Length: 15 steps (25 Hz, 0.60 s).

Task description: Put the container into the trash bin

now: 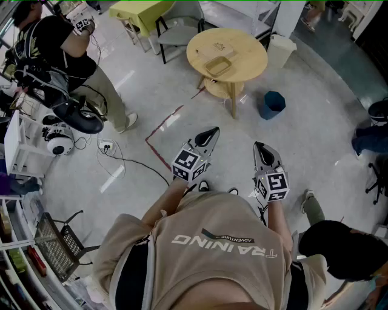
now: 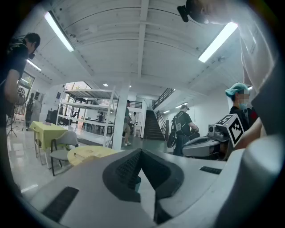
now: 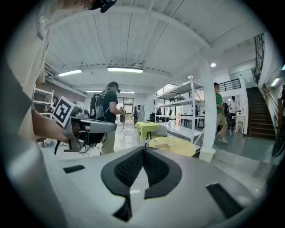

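A shallow tan container point(image 1: 219, 65) lies on the round wooden table point(image 1: 242, 45) a few steps ahead of me. To the table's right, on the floor, stands a dark blue trash bin point(image 1: 273, 104). My left gripper point(image 1: 212, 132) and right gripper point(image 1: 259, 146) are held side by side in front of my chest, both pointing toward the table and well short of it. In the left gripper view the jaws point(image 2: 141, 152) meet with nothing between them. The right gripper point(image 3: 143, 150) is likewise shut and empty, with the table point(image 3: 176, 146) and container point(image 3: 163, 145) beyond its tips.
A white bin point(image 1: 280, 50) stands behind the table, with a grey chair point(image 1: 179, 33) and a yellow-green table point(image 1: 142, 12) at the back. A person point(image 1: 73, 54) with equipment stands at left, cables point(image 1: 121, 160) on the floor. Another person point(image 1: 339, 248) is close at my right.
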Tool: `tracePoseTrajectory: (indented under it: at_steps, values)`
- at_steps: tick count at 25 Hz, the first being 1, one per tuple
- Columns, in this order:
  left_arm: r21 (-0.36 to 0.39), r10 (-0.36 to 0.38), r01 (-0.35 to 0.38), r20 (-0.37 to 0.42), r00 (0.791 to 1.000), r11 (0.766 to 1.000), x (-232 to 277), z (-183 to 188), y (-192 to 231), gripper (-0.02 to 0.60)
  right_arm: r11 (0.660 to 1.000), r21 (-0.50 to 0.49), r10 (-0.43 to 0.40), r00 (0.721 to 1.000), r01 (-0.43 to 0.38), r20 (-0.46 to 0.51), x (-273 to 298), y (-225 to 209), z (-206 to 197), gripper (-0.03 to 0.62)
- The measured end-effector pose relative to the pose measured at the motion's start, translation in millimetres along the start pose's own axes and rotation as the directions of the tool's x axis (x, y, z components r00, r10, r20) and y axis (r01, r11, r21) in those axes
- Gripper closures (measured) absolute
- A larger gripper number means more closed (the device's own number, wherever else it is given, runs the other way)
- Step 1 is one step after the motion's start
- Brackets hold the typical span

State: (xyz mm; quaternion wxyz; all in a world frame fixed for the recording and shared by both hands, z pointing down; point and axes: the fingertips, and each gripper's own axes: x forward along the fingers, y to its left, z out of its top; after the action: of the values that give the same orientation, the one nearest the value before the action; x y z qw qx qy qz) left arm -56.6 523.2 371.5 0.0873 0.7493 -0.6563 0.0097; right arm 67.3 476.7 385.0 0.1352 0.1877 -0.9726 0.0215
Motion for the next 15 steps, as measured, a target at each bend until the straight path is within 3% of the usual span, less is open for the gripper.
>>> tracePoseTrajectory:
  at_steps: [6,15]
  values:
    - [0.003,-0.024,0.024,-0.019,1.000,1.000,1.4,-5.4,15.7,0.580,0.999,0.022,-0.043,0.999,0.042,0.016,12.2,-7.1,3.6,0.595]
    - [-0.034,0.002,-0.005,-0.083,0.997,0.999,-19.6,-37.3,77.9,0.581,0.994,0.052,-0.094,0.994,0.097,-0.058,35.8,0.4,-20.3,0.595]
